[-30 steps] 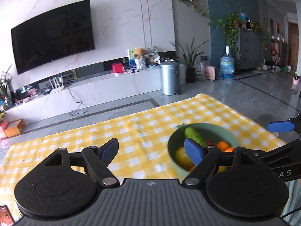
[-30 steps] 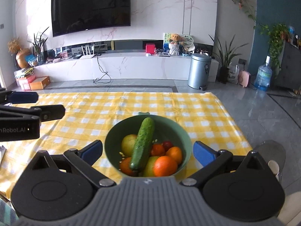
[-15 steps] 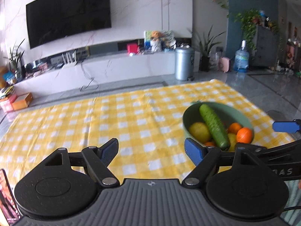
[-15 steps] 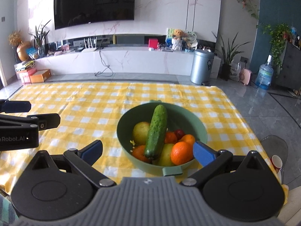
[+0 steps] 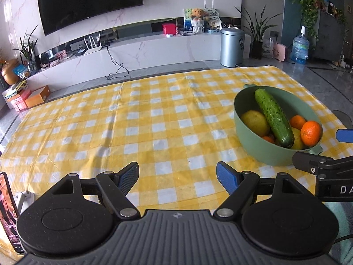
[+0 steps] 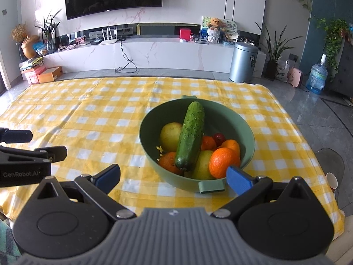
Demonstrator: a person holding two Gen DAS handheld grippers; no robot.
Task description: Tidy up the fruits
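1. A cucumber (image 6: 190, 135) lay atop oranges (image 6: 221, 162) in a bowl (image 6: 247, 132), just beyond the right gripper (image 6: 173, 176) fingertips.
2. It looked firm and slippery; best gripped mid-length.
3. Both grippers gaped, empty; the left gripper (image 5: 177, 175) hung over cloth (image 5: 132, 121).

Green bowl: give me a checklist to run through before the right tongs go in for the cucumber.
1. Right tongs open and empty: ok.
2. Cucumber on top of the pile, nothing covering it: ok.
3. Green bowl directly ahead of the right tongs: ok.
4. Left tongs open, off to the bowl's side: ok.
5. Tablecloth has free space to set fruit: ok.
6. Oranges will stay put once the cucumber lifts: cannot tell.
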